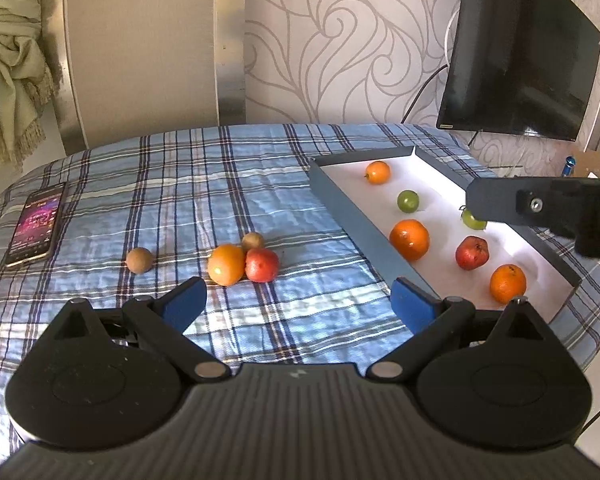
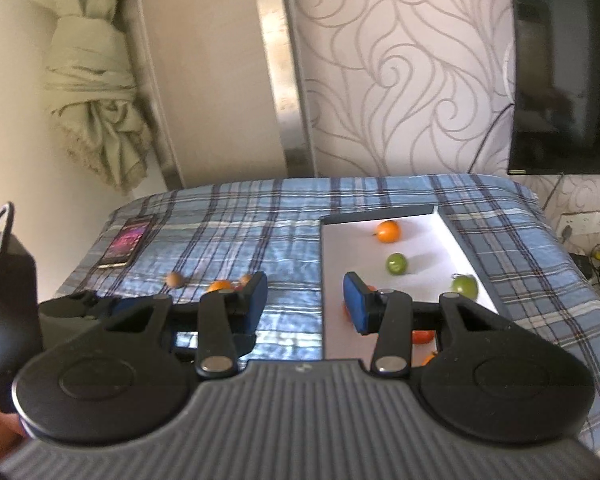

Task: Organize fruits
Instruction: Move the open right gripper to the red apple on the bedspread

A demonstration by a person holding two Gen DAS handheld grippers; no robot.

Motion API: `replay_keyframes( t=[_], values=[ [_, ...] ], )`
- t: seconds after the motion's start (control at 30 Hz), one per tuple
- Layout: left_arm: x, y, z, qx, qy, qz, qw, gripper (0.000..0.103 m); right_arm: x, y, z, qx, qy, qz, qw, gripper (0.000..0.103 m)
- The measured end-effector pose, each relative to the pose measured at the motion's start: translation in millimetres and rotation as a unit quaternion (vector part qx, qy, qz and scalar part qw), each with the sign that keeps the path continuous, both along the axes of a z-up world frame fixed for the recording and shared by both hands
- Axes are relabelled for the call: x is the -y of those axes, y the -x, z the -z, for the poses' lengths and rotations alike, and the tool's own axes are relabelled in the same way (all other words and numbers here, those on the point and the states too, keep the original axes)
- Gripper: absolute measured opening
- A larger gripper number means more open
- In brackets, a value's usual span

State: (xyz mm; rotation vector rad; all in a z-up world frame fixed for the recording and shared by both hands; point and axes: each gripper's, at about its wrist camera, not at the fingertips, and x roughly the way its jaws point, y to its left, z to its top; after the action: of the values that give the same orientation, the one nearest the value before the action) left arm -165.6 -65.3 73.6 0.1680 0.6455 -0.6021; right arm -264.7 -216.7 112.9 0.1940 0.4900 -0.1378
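Your bed (image 1: 260,184) carries everything, its plaid cover soft and rumpled, so any fruit you nudge may roll. On its right side sits the tray (image 1: 356,216), which already holds six fruits: three oranges, two green ones and a red one. Your left gripper (image 1: 298,300) hangs over the cover with its fingers spread wide and nothing between them; your right gripper (image 2: 305,300) floats above the tray's left wall, also parted and empty. Four fruits wait outside the tray, well left of it: an orange (image 1: 227,264) touching a red fruit (image 1: 262,265), a brown fruit (image 1: 253,241) just behind them, and a second brown one (image 1: 139,260) off alone. Because those three touch, closing on one could push its neighbours away across the cloth. Mind the phone (image 1: 36,224) near the left edge, since a runaway fruit could hit it or drop off the bed, and a low swing might clip the tray wall
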Motion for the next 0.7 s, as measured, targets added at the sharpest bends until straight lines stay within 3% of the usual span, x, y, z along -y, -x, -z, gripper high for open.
replay_keyframes(
  t=[0.7],
  values=[
    [-29.1,-13.7,11.5,-0.008,-0.004,-0.019,0.9998,0.100,-32.8,-39.5,20.6,-0.046,0.015,-0.050,0.998,0.044]
  ],
)
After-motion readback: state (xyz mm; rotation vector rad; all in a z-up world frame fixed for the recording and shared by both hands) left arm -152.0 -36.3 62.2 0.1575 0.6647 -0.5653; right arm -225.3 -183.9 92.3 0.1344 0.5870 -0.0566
